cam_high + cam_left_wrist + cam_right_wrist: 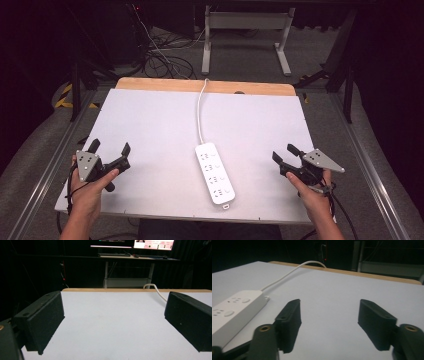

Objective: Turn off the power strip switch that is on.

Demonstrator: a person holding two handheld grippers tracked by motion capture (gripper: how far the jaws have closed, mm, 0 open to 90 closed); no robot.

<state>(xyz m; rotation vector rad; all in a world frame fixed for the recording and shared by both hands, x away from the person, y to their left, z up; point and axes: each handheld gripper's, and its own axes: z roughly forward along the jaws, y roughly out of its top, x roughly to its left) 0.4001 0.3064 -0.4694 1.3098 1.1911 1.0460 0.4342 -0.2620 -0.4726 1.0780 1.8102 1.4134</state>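
Note:
A white power strip [214,172] with several sockets lies on the white table top [160,125], near the front edge at the middle. Its white cable [201,107] runs back over the far wooden edge. My left gripper [109,148] rests open at the front left, held by a hand, with nothing between its jaws [113,322]. At the front right my right gripper [284,152] is open too, jaws empty [329,315], with the power strip [235,308] to its left in the right gripper view.
The table's far edge is a bare wooden strip [210,86]. Beyond it stand a white desk frame [245,35] and tangled cables [165,55] on the grey floor. Metal rails [365,155] run along both sides of the table. Monitors [153,243] glow on a far desk.

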